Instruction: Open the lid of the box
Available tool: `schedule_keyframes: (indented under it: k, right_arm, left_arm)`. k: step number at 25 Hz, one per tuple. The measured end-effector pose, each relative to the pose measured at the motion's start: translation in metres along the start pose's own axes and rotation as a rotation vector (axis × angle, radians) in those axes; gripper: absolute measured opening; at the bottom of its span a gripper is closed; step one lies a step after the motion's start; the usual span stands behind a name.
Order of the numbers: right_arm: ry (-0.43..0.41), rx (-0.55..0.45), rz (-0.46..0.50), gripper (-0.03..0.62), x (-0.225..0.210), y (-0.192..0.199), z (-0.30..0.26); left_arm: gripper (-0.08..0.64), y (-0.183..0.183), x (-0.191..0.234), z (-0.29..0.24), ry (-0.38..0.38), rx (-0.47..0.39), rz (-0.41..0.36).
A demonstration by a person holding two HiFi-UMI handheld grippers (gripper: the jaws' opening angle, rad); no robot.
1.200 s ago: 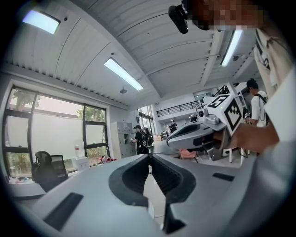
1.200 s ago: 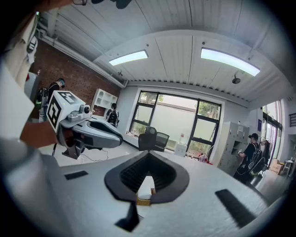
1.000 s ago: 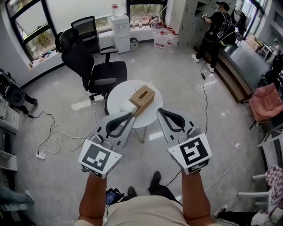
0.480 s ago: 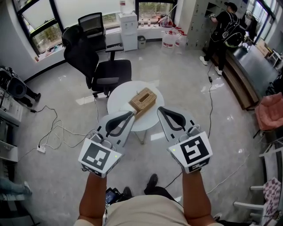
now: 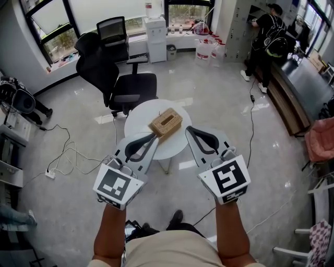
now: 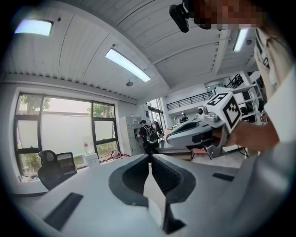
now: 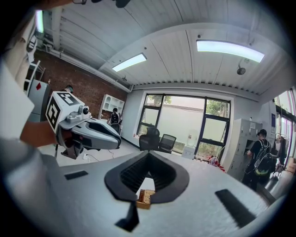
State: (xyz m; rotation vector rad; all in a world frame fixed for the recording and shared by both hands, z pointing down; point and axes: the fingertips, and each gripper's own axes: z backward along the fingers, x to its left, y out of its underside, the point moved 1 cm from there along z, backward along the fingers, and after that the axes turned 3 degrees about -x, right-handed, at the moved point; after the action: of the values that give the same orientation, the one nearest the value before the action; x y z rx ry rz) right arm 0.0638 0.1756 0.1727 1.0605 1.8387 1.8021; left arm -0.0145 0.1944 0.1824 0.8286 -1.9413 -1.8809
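Box [image 5: 166,122] sits on the round table [image 5: 140,116] at mid-frame in the head view, just above my left gripper [image 5: 155,136] and right gripper [image 5: 189,129], whose jaws I see closed together on nothing, both clear of it.

Open-plan office, as I see it from my remote station: two black swivel chairs [image 5: 130,84] by a small round white table [image 5: 136,119], big windows [image 5: 99,10] along far wall, water dispenser [image 5: 157,37] w/ spare jugs [image 5: 202,50] nearby. Grey lockers [image 5: 232,21] at right, a person [image 5: 270,36] w/ backpack standing at them. Cables [image 5: 70,156] & a power strip [image 5: 50,174] trail over glossy floor [image 5: 209,99]; strip lights [image 6: 127,65] overhead.
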Motion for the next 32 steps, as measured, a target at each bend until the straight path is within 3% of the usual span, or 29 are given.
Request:
schedule_keyframes:
  k: [6, 13, 32]
  right_arm:
    - [-0.001, -0.015, -0.011, -0.008, -0.021, 0.007, 0.008]
    - [0.031, -0.003, -0.027, -0.008, -0.041, 0.02, 0.014]
    - [0.197, 0.072, -0.029, -0.008, -0.073, 0.015, -0.035]
  left_arm:
    - [0.023, -0.007, -0.008, -0.019, -0.025, 0.0, -0.022]
    - [0.023, -0.011, -0.013, -0.042, 0.006, -0.004, -0.022]
    - [0.023, -0.01, 0.044, -0.097, 0.217, -0.095, -0.018]
